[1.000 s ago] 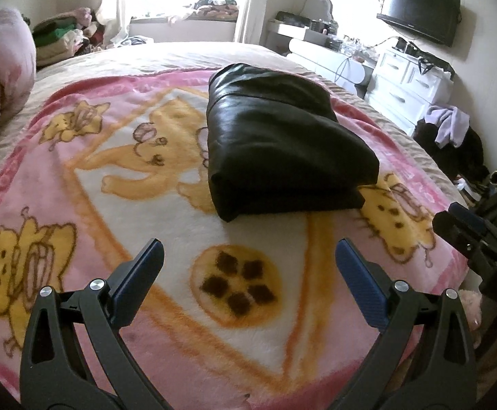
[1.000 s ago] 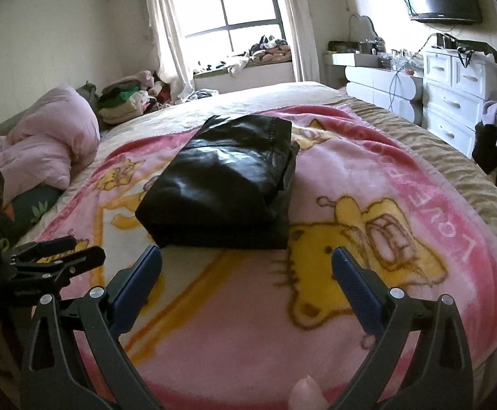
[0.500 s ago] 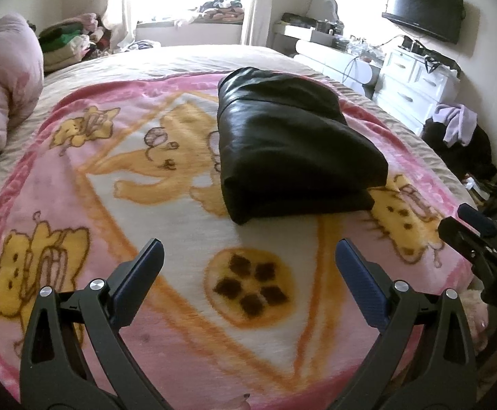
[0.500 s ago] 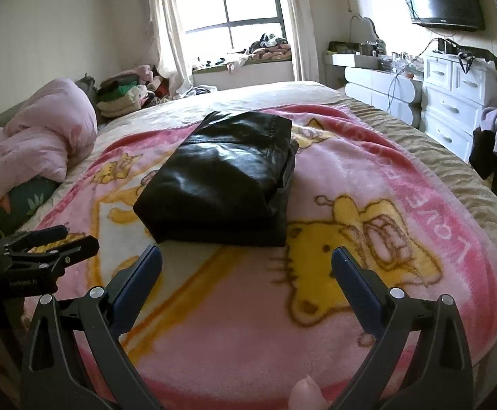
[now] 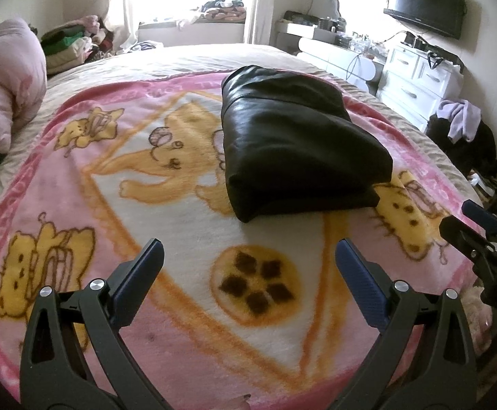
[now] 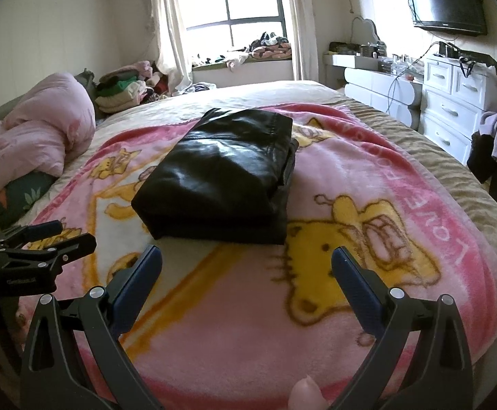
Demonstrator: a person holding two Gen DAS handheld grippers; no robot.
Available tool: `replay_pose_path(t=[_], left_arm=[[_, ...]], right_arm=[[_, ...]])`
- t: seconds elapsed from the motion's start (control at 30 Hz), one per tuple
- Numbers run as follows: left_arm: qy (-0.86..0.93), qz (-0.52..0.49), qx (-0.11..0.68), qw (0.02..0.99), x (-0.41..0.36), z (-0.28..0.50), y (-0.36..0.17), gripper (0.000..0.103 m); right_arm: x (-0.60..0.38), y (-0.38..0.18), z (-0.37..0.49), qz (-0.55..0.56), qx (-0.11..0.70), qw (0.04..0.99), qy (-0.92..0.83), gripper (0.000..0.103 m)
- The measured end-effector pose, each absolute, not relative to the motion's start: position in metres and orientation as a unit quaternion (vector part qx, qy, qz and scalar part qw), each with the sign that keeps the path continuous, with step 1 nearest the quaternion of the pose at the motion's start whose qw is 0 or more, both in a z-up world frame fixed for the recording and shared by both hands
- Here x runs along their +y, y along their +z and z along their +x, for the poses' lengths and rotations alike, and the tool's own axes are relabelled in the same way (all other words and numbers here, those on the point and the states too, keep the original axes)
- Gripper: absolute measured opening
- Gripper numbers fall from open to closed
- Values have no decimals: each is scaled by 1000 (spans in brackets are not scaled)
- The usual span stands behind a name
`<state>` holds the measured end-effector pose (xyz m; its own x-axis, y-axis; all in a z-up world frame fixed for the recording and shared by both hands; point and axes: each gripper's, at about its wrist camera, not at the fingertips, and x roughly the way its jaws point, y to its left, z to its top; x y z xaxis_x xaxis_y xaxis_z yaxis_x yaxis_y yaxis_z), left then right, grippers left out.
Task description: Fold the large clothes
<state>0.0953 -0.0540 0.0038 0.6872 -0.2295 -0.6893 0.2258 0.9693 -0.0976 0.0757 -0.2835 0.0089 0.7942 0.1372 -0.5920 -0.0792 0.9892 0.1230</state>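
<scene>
Here the black jacket [image 5: 296, 150] lies folded in a thick bundle on the pink cartoon blanket [image 5: 180, 225] that covers the bed; the left gripper [image 5: 248, 259] hangs over the blanket's near edge with jaws spread wide and empty; the right gripper [image 6: 246, 264] does likewise, apart from the jacket.

My left view has swung: the folded black leather garment [image 5: 296, 147] sits further right of centre frame than before.
</scene>
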Motion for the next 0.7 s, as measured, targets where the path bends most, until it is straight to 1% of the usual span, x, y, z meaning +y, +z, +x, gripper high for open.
replay_pose_path(t=[0.7], left_arm=[[-123, -5, 380, 917, -49, 96, 1, 94]], right_arm=[[-287, 11, 73, 46, 315, 946, 54, 99]])
